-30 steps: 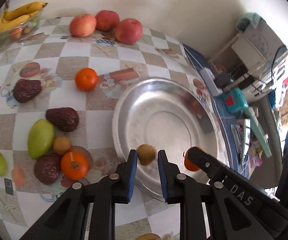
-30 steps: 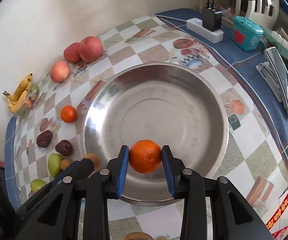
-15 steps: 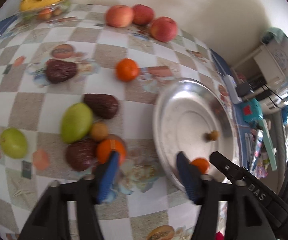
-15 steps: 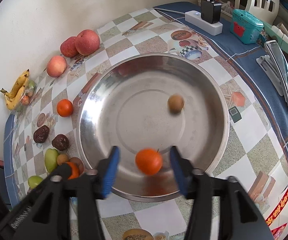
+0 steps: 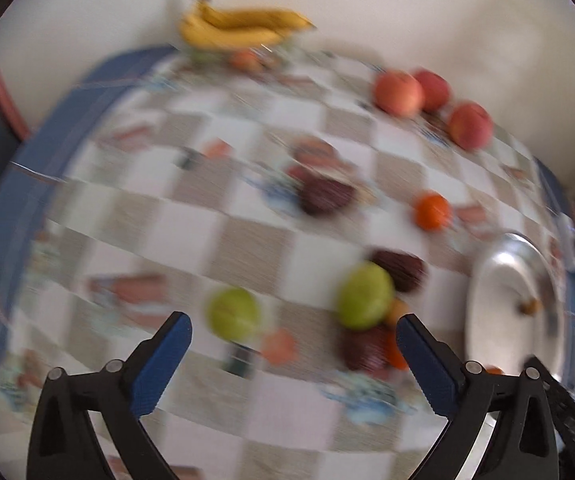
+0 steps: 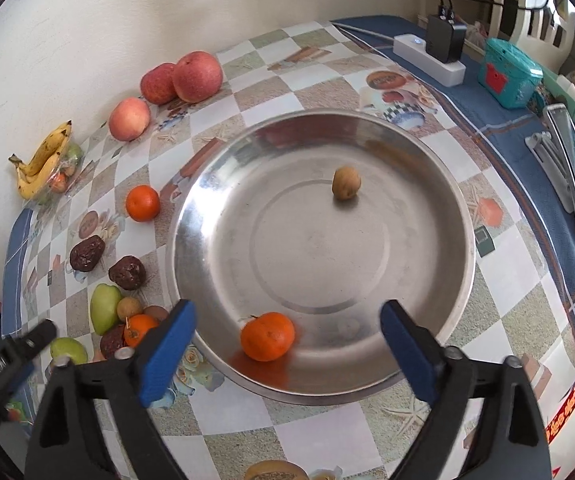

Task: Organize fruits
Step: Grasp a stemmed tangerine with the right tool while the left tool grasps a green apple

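Fruits are split: a tangerine (image 6: 267, 342) and a small brown fruit (image 6: 346, 188) lie in the steel basin (image 6: 419, 152), the rest are clustered on the worktop (image 6: 247, 412) to its left. Both the right gripper (image 6: 287, 354) and left gripper (image 5: 293, 364) are spread wide and empty. Judged between picks; the green fruit (image 5: 232, 317) is nearest for the left fingers.

1. The basin (image 6: 427, 152) is bare metal, brushed and shiny, mirroring nearby colours.
2. The desk cloth (image 6: 319, 436) looks like smooth printed plastic sheet with a slight sheen.
3. The right tool (image 6: 287, 320) has matt black plastic arms and blue rubbery-looking pads (image 6: 165, 354).
4. The tangerine (image 6: 267, 336) has dimpled, glossy peel.
5. The dark fruits (image 6: 127, 272) look rough and wrinkled.
6. The apples (image 6: 197, 76) are smooth-skinned.
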The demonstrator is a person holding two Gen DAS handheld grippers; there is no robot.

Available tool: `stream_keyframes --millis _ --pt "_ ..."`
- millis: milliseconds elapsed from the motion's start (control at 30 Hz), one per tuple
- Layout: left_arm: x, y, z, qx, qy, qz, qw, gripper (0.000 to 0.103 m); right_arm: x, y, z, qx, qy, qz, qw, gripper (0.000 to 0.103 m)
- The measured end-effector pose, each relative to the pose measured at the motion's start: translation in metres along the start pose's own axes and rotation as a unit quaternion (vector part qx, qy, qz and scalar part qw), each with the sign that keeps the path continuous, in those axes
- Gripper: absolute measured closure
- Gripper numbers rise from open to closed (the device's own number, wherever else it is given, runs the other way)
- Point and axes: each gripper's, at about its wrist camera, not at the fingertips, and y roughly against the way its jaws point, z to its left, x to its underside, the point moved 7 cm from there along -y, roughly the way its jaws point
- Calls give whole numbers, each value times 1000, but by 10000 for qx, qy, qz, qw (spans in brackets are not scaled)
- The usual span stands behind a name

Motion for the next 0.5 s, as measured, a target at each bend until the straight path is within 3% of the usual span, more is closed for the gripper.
stream_keyframes --millis 167,333,500 --pt "-14 4 35 -280 125 -176 9994 0 2 0 20 -202 285 -67 9994 8" --pt "-14 -5 50 -198 326 -6 9993 0 11 -5 51 -625 731 113 9953 8" --pt "-13 -7 56 -141 481 63 9987 0 19 5 85 -874 1351 -140 9869 8"
